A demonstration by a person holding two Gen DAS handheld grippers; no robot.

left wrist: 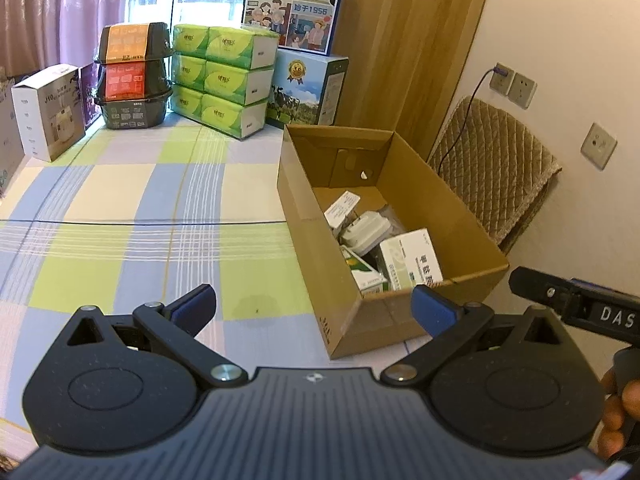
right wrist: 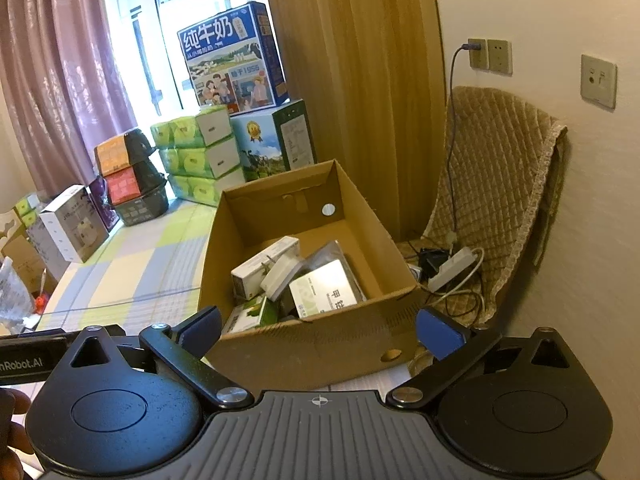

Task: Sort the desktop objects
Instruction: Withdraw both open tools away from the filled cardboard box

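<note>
An open cardboard box (left wrist: 452, 216) (right wrist: 320, 344) stands on the checked tablecloth (left wrist: 132, 204) at the table's right side. Inside it lie several small items: white medicine boxes (left wrist: 412, 258) (right wrist: 324, 290), a white plug adapter (left wrist: 366, 232) (right wrist: 282, 272) and a green-and-white carton (left wrist: 366, 276) (right wrist: 252, 314). My left gripper (left wrist: 314, 304) hovers open and holds nothing, just in front of the box's near left corner. Over the box's near wall, my right gripper (right wrist: 318, 328) is open too, with nothing between its fingers. The right gripper's body shows at the left view's right edge, held by a hand.
Along the window stand green tissue packs (left wrist: 224, 76), stacked black bowls (left wrist: 134, 76), a white carton (left wrist: 50, 112) and milk boxes (left wrist: 306, 92). A quilted cloth (right wrist: 496, 196) hangs on the right wall, with a power strip (right wrist: 454, 268) and cables below it.
</note>
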